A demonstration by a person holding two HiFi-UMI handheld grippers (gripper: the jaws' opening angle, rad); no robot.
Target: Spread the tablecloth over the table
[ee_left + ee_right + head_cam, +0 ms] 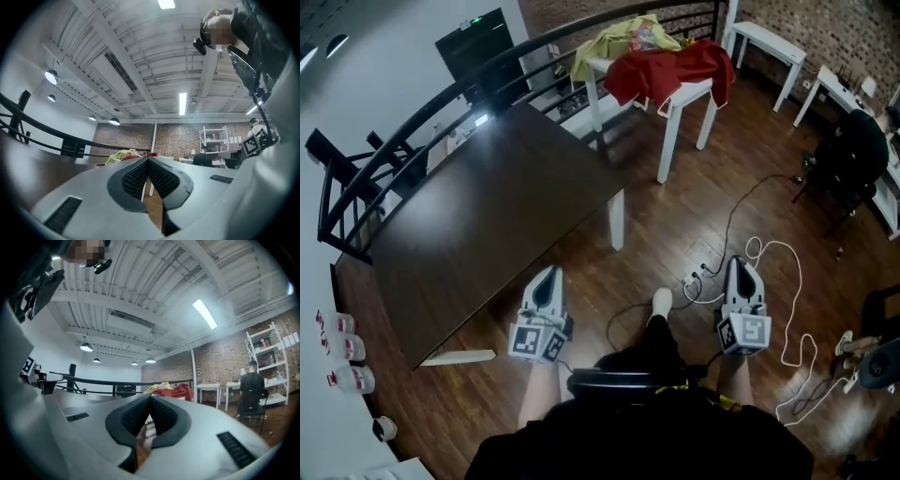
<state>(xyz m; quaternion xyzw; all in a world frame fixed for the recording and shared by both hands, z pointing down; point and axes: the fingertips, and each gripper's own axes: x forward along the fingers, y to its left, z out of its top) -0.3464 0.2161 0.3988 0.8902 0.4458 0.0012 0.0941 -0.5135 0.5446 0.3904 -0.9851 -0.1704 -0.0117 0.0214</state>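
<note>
red cloth (670, 67) — bunched — on white table (693, 92).

Ceiling strips (183, 103) and pendant lamps (86, 347) are lighting the room evenly, while a pale glare is sitting on the dark table (478, 216). Both gripper views are bowing fisheye-style, corners darkening to black and the foreground blurring softly.

We see the big table (478, 225) at the frame's left, cloths (667, 64) heaped on a small table (688, 93) at top centre, and cables (754, 247) on the floor at lower right.
</note>
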